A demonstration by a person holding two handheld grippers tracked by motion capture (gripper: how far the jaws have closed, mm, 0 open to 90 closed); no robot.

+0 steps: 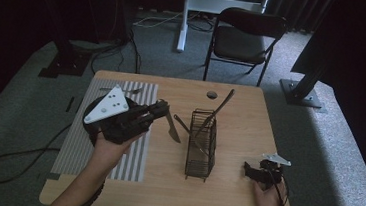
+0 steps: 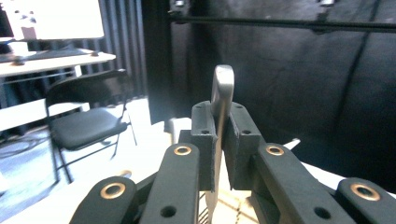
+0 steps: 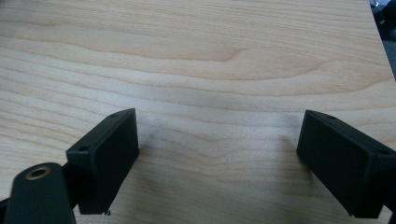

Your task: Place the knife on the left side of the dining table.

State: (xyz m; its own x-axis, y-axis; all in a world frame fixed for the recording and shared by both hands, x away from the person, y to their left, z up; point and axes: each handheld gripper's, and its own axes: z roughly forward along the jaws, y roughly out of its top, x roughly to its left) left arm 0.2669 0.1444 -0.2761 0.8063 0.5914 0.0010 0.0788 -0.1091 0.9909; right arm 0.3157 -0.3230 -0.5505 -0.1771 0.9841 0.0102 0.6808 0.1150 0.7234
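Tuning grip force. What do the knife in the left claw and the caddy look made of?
Knife: looks like brushed or satin steel; its handle end between the pads is grey with a soft sheen. Caddy: looks like thin metal wire with a dark coating, an open see-through grid; the exact finish is too small to tell.

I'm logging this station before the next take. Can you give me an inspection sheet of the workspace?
Surface: wooden table, striped mat at its left.
Job's things: wire cutlery basket holding utensils; table knife held by the left tongs; fork on the mat.
Clutter: small dark round object near the far edge.
Grippers: left tongs shut on the knife; right tongs open, over bare wood.
Cables: black cable on the carpet.
Surroundings: folding chair, white desk frame.
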